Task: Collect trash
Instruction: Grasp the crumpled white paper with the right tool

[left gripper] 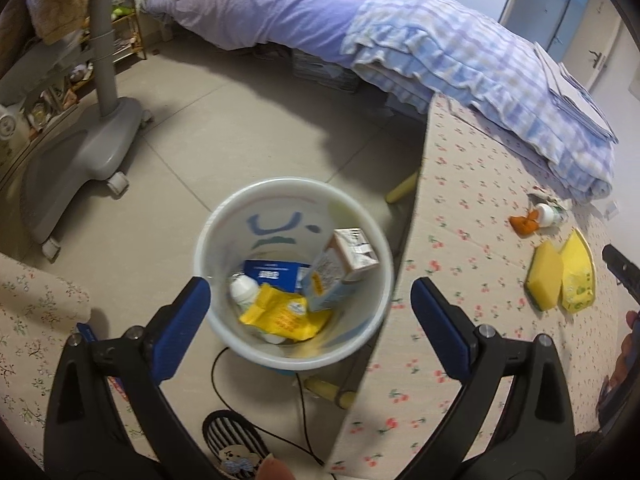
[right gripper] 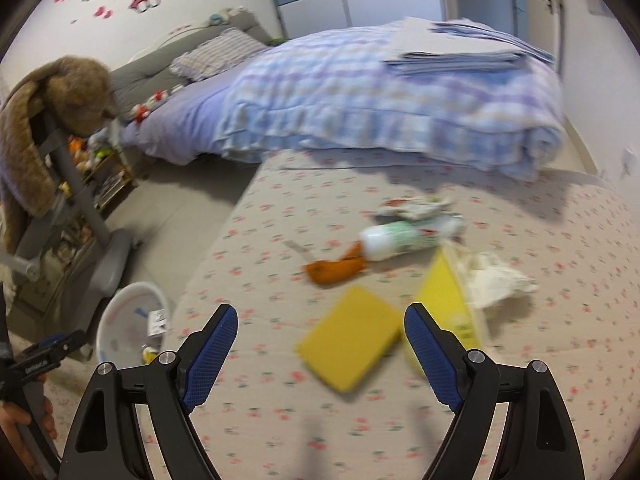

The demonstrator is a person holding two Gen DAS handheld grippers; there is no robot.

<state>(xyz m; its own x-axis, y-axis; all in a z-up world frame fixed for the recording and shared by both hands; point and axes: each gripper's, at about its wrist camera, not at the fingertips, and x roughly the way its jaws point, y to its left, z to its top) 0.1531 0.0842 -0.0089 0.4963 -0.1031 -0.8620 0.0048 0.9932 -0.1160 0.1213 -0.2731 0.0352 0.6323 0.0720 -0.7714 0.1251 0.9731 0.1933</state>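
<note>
Both grippers empty, fingers spread — left gripper (left gripper: 310, 300) over the bin (left gripper: 294, 274), right gripper (right gripper: 320, 334) nearing the yellow sponge (right gripper: 350, 354); a hasty pinch could push it along the worktop (right gripper: 260, 420) — blur suggests speed.

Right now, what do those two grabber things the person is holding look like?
Both look alike. The left gripper and right gripper each have two glossy black plastic arms with triangular cutouts and silver bolts, ending in flat blue textured fingers. No cables or sleeves show.
</note>
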